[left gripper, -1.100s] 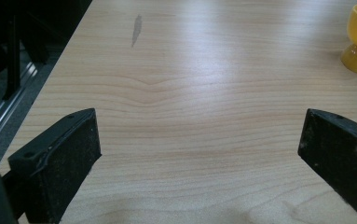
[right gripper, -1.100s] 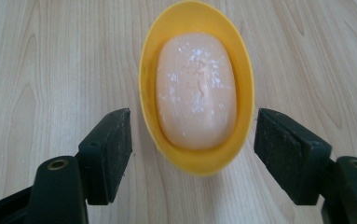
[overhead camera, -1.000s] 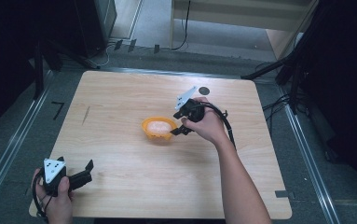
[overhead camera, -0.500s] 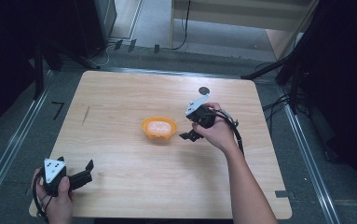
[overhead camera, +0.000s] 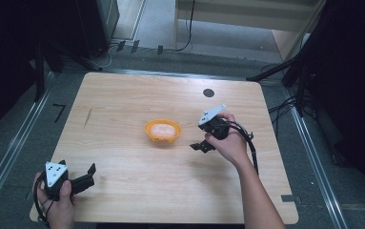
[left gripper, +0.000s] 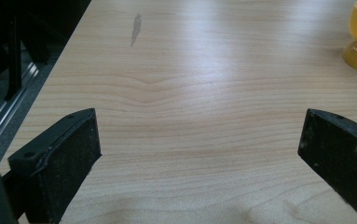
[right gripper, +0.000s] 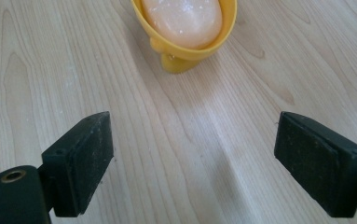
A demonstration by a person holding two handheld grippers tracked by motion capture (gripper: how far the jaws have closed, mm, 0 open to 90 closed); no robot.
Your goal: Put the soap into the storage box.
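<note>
High view: your right gripper (overhead camera: 203, 146), jaws apart, sits at 3 o'clock of the yellow bowl (overhead camera: 163, 132) holding a pale orange lump (overhead camera: 163, 129); your left gripper (overhead camera: 88, 175), also apart, at 7 o'clock. No writing is legible.

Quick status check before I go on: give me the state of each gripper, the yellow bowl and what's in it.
Left gripper: open, jaws wide apart, nothing between them, near the table's front left corner.
Right gripper: open, empty, jaws pointed at the bowl, clear of it.
Yellow bowl: upright on its foot, mid-table, untouched.
Pale orange lump: resting inside the bowl; cannot tell what it is.
</note>
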